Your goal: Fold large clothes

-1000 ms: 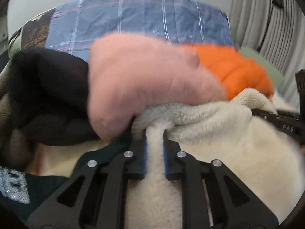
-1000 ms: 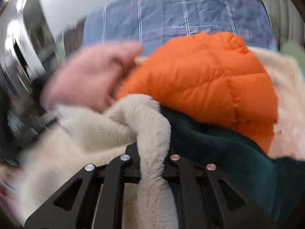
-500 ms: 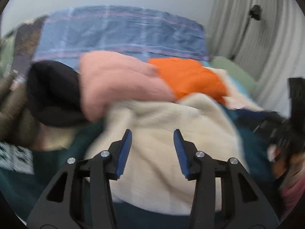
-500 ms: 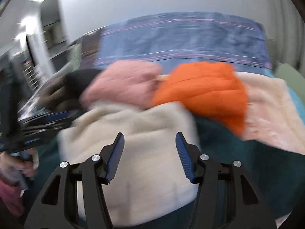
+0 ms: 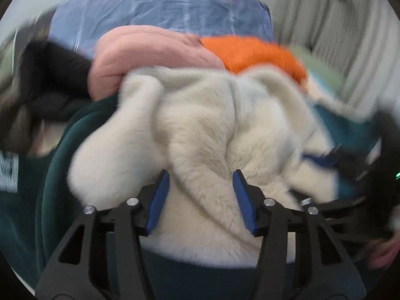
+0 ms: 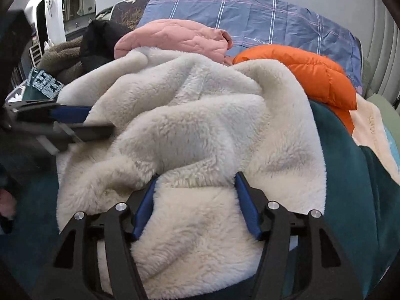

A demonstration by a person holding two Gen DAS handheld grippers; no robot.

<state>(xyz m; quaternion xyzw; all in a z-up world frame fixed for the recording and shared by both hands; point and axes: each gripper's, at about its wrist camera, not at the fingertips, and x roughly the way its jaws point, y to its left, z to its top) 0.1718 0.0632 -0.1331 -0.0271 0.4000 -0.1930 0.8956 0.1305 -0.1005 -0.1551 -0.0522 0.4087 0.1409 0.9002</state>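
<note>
With the left gripper (image 5: 200,200) and right gripper (image 6: 195,202) both spread wide and holding nothing, the rumpled fleece (image 6: 190,130) could be pinched through several layers, bunching instead of folding flat.

The fleece (image 6: 190,135) is cream white. Beneath it lies a dark teal garment (image 6: 350,175). Behind sit a quilted pink jacket (image 6: 175,37), an orange puffer (image 6: 312,75) and a blue sheet (image 6: 275,17) with white and pink check lines.
</note>
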